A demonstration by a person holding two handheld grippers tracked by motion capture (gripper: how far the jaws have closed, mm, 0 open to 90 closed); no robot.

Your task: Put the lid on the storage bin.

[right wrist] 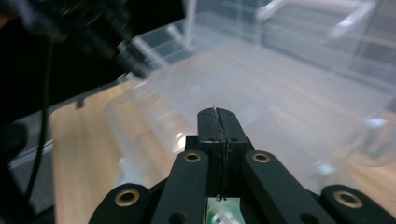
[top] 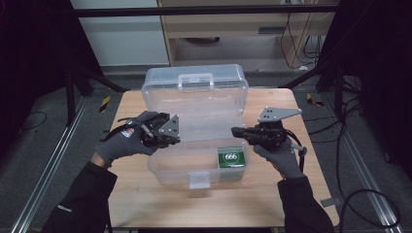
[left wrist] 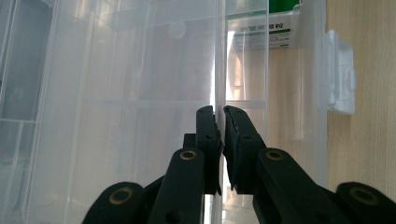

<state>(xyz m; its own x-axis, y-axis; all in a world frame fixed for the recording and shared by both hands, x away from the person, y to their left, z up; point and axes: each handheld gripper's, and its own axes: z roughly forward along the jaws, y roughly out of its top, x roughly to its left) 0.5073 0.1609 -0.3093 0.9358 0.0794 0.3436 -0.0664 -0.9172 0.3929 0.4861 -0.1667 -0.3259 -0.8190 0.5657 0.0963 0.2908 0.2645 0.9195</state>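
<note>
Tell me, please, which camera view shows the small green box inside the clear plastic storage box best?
The high view: the small green box lies whole in the front right corner of the clear plastic storage box, white "666" readable. The left gripper view catches its edge through the wall; the right gripper view shows a sliver beneath the jaws.

A clear, glossy plastic box [top: 194, 126] sits on a matt wooden table [top: 145, 194], holding a shiny green carton [top: 231, 158].

Clear plastic box [top: 194, 145], lid upright, on table, green packet [top: 231, 158] inside
</note>
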